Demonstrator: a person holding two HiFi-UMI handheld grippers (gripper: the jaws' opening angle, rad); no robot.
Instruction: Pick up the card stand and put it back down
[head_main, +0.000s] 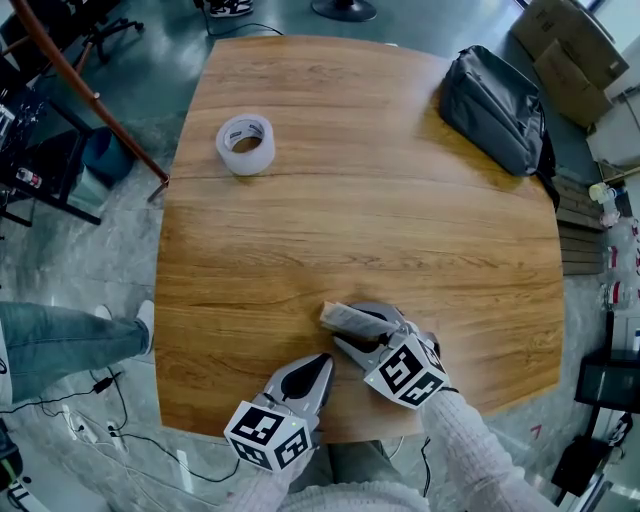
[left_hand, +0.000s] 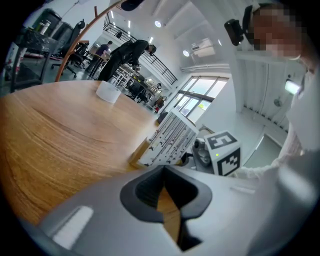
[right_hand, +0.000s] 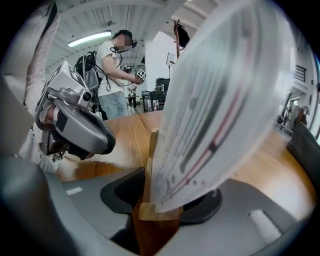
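The card stand (head_main: 345, 317), a printed white card in a small wooden base, stands on the wooden table (head_main: 380, 220) near its front edge. My right gripper (head_main: 368, 328) is open and reaches around it from the near side. In the right gripper view the card (right_hand: 210, 115) fills the frame, and the wooden base (right_hand: 157, 212) sits between the two dark pads, close to both. My left gripper (head_main: 322, 362) hovers just left of the stand, apart from it, jaws shut and empty. The left gripper view shows the stand (left_hand: 167, 137) ahead and to the right.
A roll of clear tape (head_main: 245, 144) lies at the table's far left. A grey bag (head_main: 495, 108) sits at the far right corner. A person's leg (head_main: 60, 340) is beside the table on the left. Chairs, boxes and cables ring the table.
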